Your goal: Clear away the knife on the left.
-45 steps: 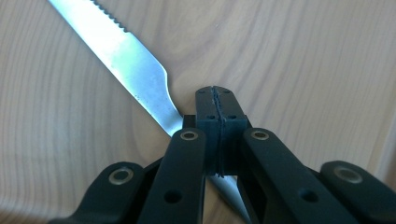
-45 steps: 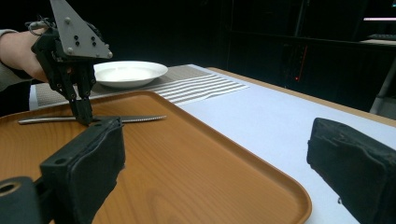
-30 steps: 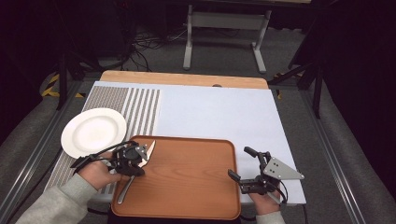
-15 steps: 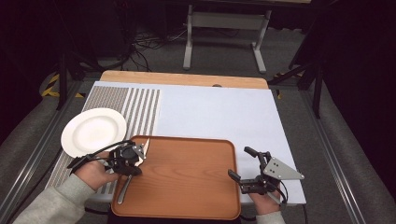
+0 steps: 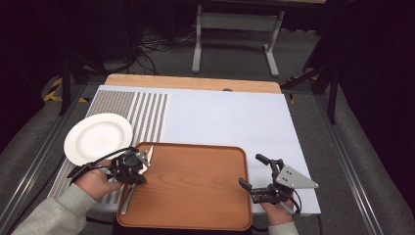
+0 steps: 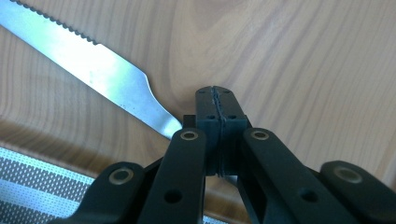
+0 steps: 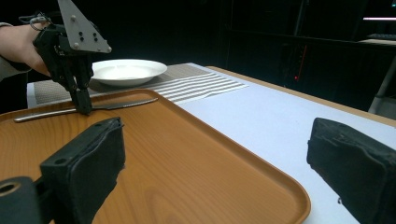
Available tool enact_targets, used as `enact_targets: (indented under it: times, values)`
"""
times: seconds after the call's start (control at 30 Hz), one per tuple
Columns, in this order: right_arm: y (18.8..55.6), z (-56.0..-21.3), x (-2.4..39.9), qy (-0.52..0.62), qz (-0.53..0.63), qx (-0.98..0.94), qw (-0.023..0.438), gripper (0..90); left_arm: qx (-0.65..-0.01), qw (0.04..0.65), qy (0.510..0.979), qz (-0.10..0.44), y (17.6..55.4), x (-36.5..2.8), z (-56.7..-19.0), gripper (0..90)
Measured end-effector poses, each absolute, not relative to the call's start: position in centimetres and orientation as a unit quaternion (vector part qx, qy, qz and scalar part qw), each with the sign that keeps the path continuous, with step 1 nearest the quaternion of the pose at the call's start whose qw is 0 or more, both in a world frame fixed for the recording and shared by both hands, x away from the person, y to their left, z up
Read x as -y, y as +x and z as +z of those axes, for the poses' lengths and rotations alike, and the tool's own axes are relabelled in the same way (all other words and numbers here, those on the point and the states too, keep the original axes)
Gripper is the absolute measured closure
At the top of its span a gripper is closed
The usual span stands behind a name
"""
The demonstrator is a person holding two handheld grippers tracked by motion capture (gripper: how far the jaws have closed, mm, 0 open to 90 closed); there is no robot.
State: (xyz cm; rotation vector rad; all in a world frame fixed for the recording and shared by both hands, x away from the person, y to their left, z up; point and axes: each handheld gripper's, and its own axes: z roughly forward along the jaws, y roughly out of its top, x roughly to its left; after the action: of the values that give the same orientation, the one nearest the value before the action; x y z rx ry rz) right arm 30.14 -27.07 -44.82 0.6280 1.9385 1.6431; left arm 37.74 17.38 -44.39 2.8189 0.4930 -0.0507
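Note:
A table knife (image 5: 126,198) lies along the left edge of a wooden tray (image 5: 195,191), its serrated blade (image 6: 107,70) pointing toward the far side. My left gripper (image 5: 131,172) points straight down with its jaws shut, tips resting on the knife's neck. In the left gripper view the steel runs under the left pad (image 6: 208,116), not into the seam between the pads. From the right gripper view the left gripper (image 7: 85,109) stands upright on the knife (image 7: 116,105). My right gripper (image 5: 252,170) hovers open by the tray's right rim with nothing between its jaws.
A white plate (image 5: 98,138) sits on a striped mat (image 5: 147,112) left of the tray. Beyond the tray lies a white table cover (image 5: 230,117), then the table's wooden far edge (image 5: 195,82). Dark floor, cables and a metal stand lie behind the table.
My left gripper has shifted slightly left, and the knife's blade tip has swung left with it toward the tray's rim. The right gripper has stayed put.

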Motion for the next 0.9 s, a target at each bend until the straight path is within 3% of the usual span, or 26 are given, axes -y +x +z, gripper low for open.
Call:
enact_targets:
  times: [0.67,0.77,0.9]
  values:
    - [30.1,-44.8,27.0,0.233,0.606,-0.715,0.259,4.9,-0.193,0.13,0.972,-0.019,37.2,-18.3,-44.3,89.5]
    - [30.1,-44.8,27.0,0.231,0.606,-0.716,0.259,4.9,-0.186,0.16,0.969,-0.017,37.2,-18.4,-43.9,79.4]
    - [30.0,-44.8,27.0,0.232,0.607,-0.715,0.26,4.9,-0.181,0.22,0.958,-0.015,37.0,-18.8,-43.0,53.5]
